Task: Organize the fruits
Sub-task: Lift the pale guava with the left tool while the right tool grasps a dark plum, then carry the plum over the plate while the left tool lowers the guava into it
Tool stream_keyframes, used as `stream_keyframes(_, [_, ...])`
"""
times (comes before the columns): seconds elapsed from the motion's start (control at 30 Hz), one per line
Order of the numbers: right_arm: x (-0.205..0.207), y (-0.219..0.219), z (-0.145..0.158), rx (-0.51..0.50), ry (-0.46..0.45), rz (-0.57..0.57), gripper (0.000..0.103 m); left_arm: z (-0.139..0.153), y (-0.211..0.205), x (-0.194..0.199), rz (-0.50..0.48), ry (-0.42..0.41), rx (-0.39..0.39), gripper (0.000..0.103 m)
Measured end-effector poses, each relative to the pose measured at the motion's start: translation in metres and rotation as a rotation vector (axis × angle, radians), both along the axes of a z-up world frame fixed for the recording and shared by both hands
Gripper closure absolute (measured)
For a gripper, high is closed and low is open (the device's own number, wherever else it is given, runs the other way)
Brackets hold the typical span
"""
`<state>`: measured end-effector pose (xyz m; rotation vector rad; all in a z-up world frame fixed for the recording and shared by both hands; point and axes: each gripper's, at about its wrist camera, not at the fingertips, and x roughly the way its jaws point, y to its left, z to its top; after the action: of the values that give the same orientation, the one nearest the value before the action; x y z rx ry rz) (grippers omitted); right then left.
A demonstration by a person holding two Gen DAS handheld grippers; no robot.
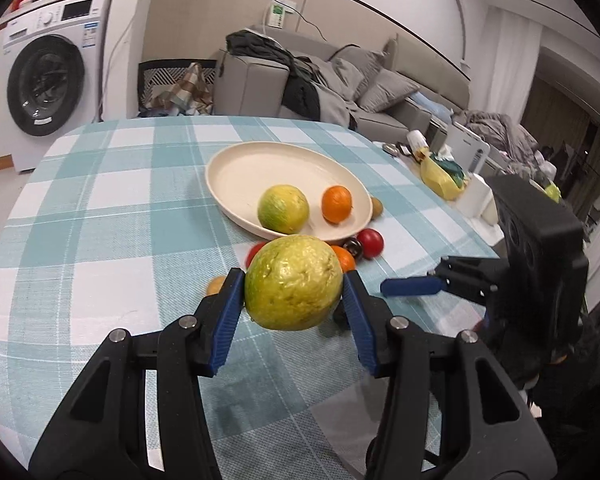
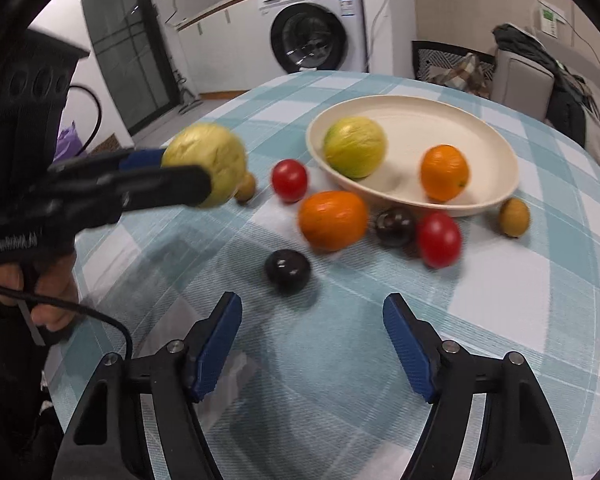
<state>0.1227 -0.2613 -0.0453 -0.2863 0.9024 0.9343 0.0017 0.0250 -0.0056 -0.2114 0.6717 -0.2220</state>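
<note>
Blue-padded fingers (image 1: 226, 312) of the left hand-held gripper (image 1: 294, 300) are clamped on a large yellow-green fruit (image 1: 294, 282), which is held clear of the table (image 1: 100, 200) and aimed toward the cream plate (image 1: 236, 160); this is judged to be a carry to the plate. The grip is taken across the fruit's widest part, probably so that the round skin cannot roll out.

The table is covered with a teal and white checked cloth, which likely keeps round fruit from rolling far. On the plate a second yellow-green fruit (image 1: 283, 208) and a small orange (image 1: 337, 204) are already set, so the plate is read as the collecting place.

Loose fruit is left on the cloth just beside the plate's near rim: a larger orange (image 2: 333, 220), two red tomatoes (image 2: 289, 180) (image 2: 439, 239), two dark plums (image 2: 287, 271) (image 2: 395, 226) and two small brown fruits (image 2: 514, 217) (image 2: 245, 188). About a third of the sorting is judged done.

The right hand-held gripper (image 2: 312, 344) is held low over the cloth with its fingers spread and nothing between them, pointed at the nearer plum.

Behind the table a washing machine (image 1: 46, 80) carries stickers and a panel, but no writing can be read. White lettering on the left gripper's body, seen in the right wrist view, is too blurred to make out.
</note>
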Motion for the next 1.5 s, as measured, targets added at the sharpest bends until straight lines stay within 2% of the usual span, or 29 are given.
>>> stream_keyframes(0.13, [-0.007, 0.012, -0.002, -0.019, -0.018, 0.025, 0.033, -0.002, 0.008, 0.003, 0.038, 0.011, -0.002, 0.056])
stream_keyframes(0.37, [-0.006, 0.022, -0.002, -0.042, -0.050, 0.035, 0.046, -0.005, 0.010, 0.001, 0.047, 0.013, 0.004, 0.056])
stream_keyframes(0.5, [-0.006, 0.026, -0.002, -0.058, -0.063, 0.040, 0.060, -0.007, 0.009, 0.002, 0.051, 0.017, 0.009, 0.056])
stream_keyframes(0.77, [-0.004, 0.028, -0.003, -0.072, -0.085, 0.041, 0.075, -0.010, 0.010, 0.004, 0.067, 0.016, 0.008, 0.056])
stream_keyframes(1.1, [-0.008, 0.014, 0.009, -0.012, -0.099, 0.042, 0.076, -0.008, 0.005, 0.011, 0.075, 0.011, 0.012, 0.056])
stream_keyframes(1.5, [0.016, -0.026, 0.044, 0.098, -0.165, -0.089, 0.076, -0.001, -0.007, 0.041, 0.092, -0.012, 0.016, 0.056])
